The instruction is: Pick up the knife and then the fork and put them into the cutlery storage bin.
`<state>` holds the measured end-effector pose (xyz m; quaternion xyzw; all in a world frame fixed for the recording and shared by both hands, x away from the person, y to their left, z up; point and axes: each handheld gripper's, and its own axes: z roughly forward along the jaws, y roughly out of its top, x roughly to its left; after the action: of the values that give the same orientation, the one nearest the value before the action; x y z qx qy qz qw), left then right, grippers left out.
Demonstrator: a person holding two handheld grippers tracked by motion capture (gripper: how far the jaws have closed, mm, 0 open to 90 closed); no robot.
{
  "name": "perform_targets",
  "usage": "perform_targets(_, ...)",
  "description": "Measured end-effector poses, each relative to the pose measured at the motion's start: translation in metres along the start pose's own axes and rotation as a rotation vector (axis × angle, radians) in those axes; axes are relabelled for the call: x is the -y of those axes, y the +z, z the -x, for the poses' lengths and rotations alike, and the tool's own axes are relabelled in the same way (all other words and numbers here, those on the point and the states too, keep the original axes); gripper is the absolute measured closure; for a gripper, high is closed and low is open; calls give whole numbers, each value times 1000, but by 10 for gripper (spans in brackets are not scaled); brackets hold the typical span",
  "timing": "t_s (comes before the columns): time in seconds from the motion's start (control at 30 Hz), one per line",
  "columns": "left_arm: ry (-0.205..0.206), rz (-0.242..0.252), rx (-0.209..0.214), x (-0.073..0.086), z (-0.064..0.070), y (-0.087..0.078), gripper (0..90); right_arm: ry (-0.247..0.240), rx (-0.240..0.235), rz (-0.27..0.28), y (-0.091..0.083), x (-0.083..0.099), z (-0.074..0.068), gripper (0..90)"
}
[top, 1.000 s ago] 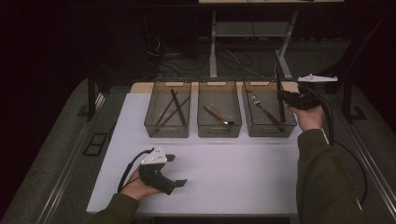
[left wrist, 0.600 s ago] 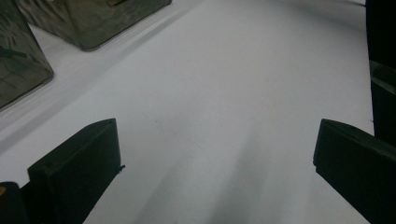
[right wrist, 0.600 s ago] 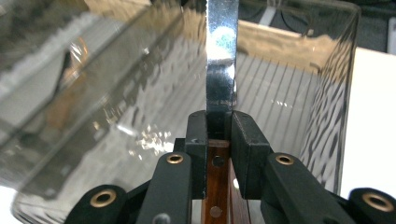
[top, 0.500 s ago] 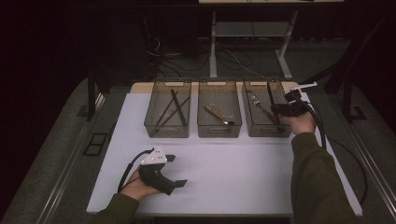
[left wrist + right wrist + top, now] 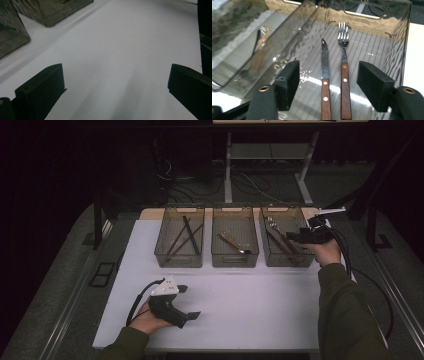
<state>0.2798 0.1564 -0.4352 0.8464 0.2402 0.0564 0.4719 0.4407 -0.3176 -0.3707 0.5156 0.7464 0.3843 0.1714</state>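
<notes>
Seen from above, a white table point(image 5: 250, 305) holds three clear plastic bins side by side along its far edge. The right gripper point(image 5: 295, 236) hangs over the near right corner of the right bin point(image 5: 272, 260), held by a hand whose green sleeve point(image 5: 345, 315) comes up from the bottom edge. From this height the contents of that bin are only thin dark shapes. The right gripper view makes them plain: a knife point(image 5: 325, 75) and a fork point(image 5: 344, 75), both with brown riveted wooden handles, lie side by side on the ribbed floor of the bin, blade tip and tines pointing away. The two black jaws stand wide apart, one on either side of the pair, gripping nothing; how close they are to the cutlery cannot be told. From above, the middle bin point(image 5: 235, 260) holds what looks like a spoon and another utensil, and the left bin point(image 5: 179, 260) holds dark crossed sticks, perhaps chopsticks. The left gripper point(image 5: 192, 302) rests low at the near left of the table, in the other hand, well apart from the bins. The left gripper view shows its jaws spread wide with bare white tabletop between them, and the corners of two bins at the upper left.
</notes>
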Motion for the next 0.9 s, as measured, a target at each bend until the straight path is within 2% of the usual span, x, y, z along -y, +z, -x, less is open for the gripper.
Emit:
perform_targets(0.07,1,1,-2,0,0,0,0,-15,-15,13,-3,1,-2,290)
perform_targets(0.17,3,0,-5,0,-1,0,0,-40,-6,32,-7,4,-8,249)
perform_targets(0.3,5,4,-13,0,-2,-1,0,-49,-57,72,-15,12,-14,189)
perform_targets(0.47,-1,9,-19,0,-4,-2,0,-77,-84,109,-24,25,-26,143)
perform_targets(0.67,1,4,-28,2,-9,-7,0,-108,-94,138,-34,42,-40,142)
perform_targets(0.9,2,-3,-29,2,-8,-7,0,-146,-134,169,-49,65,-53,142)
